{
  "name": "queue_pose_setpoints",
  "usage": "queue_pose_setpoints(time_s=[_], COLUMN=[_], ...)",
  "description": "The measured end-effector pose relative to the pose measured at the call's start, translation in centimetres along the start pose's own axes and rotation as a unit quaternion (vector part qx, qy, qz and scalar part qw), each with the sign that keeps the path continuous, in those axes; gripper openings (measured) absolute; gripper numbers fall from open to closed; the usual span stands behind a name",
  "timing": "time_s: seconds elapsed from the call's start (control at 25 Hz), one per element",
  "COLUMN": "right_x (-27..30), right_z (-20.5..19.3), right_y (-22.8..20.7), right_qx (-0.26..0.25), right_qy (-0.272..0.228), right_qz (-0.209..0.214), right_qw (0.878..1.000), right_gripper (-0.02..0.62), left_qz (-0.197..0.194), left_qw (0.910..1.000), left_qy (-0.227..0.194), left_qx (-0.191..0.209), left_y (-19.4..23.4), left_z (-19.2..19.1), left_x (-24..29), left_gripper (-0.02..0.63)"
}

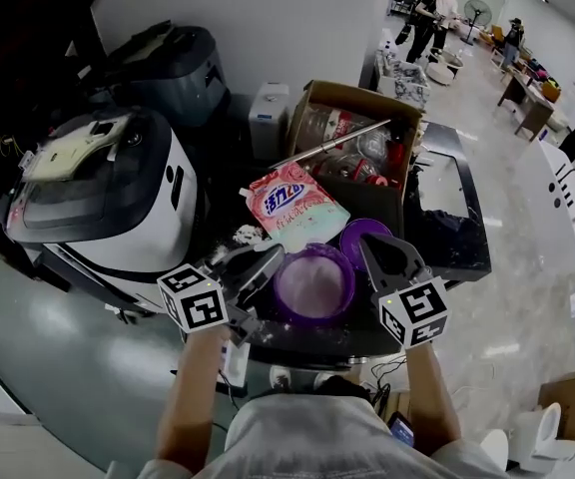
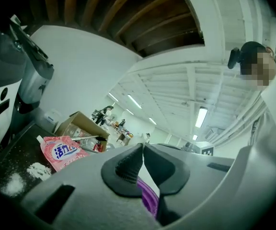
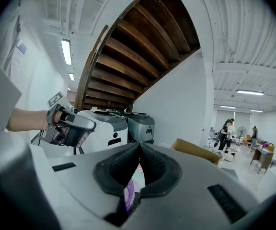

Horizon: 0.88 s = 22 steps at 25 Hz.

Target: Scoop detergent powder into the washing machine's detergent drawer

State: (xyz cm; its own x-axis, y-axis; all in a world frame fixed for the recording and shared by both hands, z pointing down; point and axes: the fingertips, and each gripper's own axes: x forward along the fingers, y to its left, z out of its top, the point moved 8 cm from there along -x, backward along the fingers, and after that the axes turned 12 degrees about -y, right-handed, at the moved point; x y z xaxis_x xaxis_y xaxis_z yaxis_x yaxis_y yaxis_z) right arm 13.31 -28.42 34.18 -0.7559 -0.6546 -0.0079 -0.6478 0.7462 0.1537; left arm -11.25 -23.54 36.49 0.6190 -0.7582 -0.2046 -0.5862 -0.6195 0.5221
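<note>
Detergent powder (image 1: pixel 312 282) is seen lying in an open purple tub (image 1: pixel 279 285) at the near edge of the dark table (image 1: pixel 464 252), just below both tools. The left gripper (image 1: pixel 263 260) (image 2: pixel 143 147) is held at the tub's left rim and the right gripper (image 1: pixel 382 252) (image 3: pixel 139 147) at its right, beside a purple lid (image 1: pixel 362 236) that has been set aside, presumably to leave the tub free for scooping. Both pairs of jaws are closed tip to tip; only a sliver of purple is seen through the gap behind the pads in each gripper view, and no scoop can be made out in either. A pink bag (image 1: pixel 292 206) (image 2: pixel 61 151) is laid flat just beyond the tub, with spilled powder (image 1: pixel 246 236) (image 2: pixel 40 169) to its left and a cardboard box (image 1: pixel 352 103) farther off. The washer (image 1: pixel 108 198) stands at the far left, near enough for a short carry, though its drawer cannot be picked out. The scooping is judged not yet begun
</note>
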Motion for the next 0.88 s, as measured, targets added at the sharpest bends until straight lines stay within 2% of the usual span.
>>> queue_pose_setpoints(time_s=[0.16,0.36,0.64,0.88], right_x=[-0.6,-2.0,-5.5,-11.3], right_z=[0.2,0.4,1.6,1.1], right_y=[1.5,3.6,7.3,11.9], right_qx=[-0.006,-0.003,0.004,0.012], right_qy=[0.003,0.004,-0.016,-0.020], right_qz=[-0.005,-0.014,-0.009,0.004], right_qw=[1.000,1.000,1.000,1.000], right_gripper=[-0.002,-0.002,-0.002,-0.002], left_qz=[0.021,0.035,0.055,0.103], left_qw=[0.9995,0.9990,0.9967,0.9909], left_qy=[-0.007,-0.025,-0.060,-0.083], left_qx=[0.022,0.009,0.002,-0.022], left_y=[0.6,0.7,-3.0,-6.6], left_z=[0.4,0.4,0.6,-1.6], left_x=[-1.9,-4.6,-9.5,-16.2], left_gripper=[0.015,0.015,0.015,0.015])
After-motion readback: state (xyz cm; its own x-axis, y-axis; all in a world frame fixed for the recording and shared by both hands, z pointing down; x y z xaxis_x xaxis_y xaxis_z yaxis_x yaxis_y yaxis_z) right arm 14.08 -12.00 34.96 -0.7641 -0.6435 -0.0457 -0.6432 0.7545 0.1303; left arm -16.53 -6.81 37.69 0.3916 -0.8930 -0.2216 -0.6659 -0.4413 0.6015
